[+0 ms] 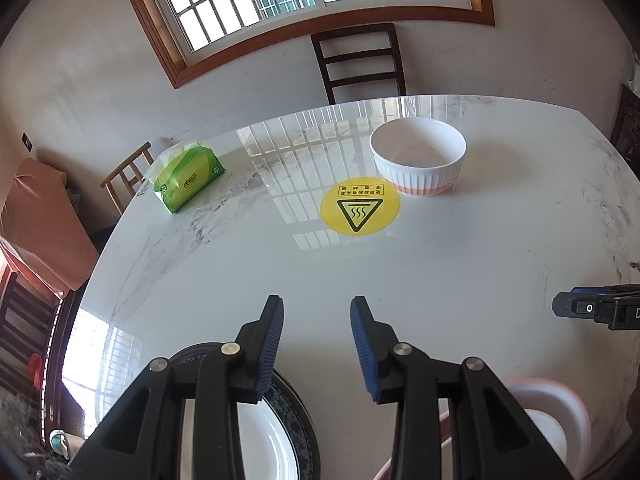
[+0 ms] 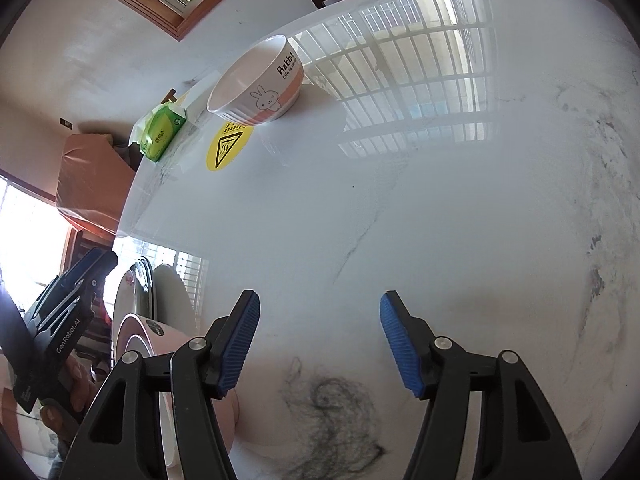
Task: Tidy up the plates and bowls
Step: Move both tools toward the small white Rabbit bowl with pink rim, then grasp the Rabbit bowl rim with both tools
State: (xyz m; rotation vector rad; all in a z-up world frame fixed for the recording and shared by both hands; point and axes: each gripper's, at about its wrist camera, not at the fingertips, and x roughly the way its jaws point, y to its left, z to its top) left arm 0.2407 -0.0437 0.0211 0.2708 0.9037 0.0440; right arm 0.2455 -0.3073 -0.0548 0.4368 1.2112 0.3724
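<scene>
A white ribbed bowl with a pink base (image 1: 418,156) stands at the far side of the marble table (image 1: 240,280); the right wrist view shows its rabbit print (image 2: 256,82). My left gripper (image 1: 317,320) is open and empty above a white plate with a dark patterned rim (image 1: 276,436). A pink bowl (image 1: 560,420) sits to its right, partly hidden by the fingers. My right gripper (image 2: 320,320) is open and empty over bare table, with the pink bowl (image 2: 168,344) and the stacked plates (image 2: 168,292) at its left. The left gripper (image 2: 68,300) shows there too.
A yellow round hot-surface sticker (image 1: 360,206) lies in front of the white bowl. A green tissue pack (image 1: 188,178) lies at the far left edge. Dark wooden chairs (image 1: 360,60) stand around the table. The right gripper's body (image 1: 596,308) shows at the right edge.
</scene>
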